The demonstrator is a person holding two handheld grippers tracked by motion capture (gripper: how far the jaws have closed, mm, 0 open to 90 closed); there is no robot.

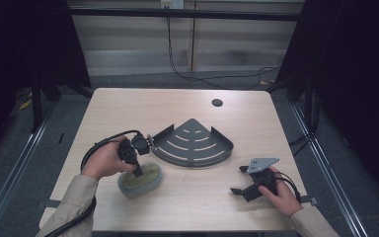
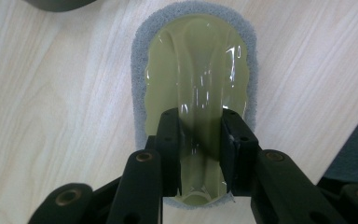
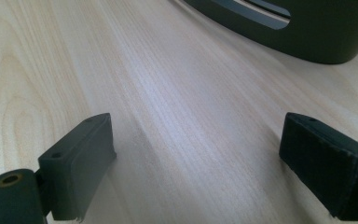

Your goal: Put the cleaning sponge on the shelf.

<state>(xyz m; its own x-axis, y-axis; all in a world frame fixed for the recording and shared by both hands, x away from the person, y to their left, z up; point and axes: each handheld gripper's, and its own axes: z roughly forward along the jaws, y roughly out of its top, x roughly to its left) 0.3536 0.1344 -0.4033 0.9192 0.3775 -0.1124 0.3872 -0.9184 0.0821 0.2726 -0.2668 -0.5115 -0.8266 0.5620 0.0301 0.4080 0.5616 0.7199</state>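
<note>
A scrubbing pad (image 1: 145,183) with a grey sponge base and an olive-green plastic grip lies on the wooden table near the front left. My left gripper (image 1: 137,173) points down onto it. In the left gripper view the scrubbing pad (image 2: 196,60) stretches away from me, and my left gripper (image 2: 200,116) is shut on the raised green ridge along its top, both pads pressing its sides. My right gripper (image 1: 237,180) rests low at the front right, held by a hand. Its jaws (image 3: 196,140) stand wide open over bare wood with nothing between them.
A dark grey quarter-round corner shelf (image 1: 192,143) with slotted floor lies at the table's middle, just behind the scrubbing pad; its wall (image 3: 307,37) shows ahead of the right gripper. A round cable hole (image 1: 217,102) sits near the far edge.
</note>
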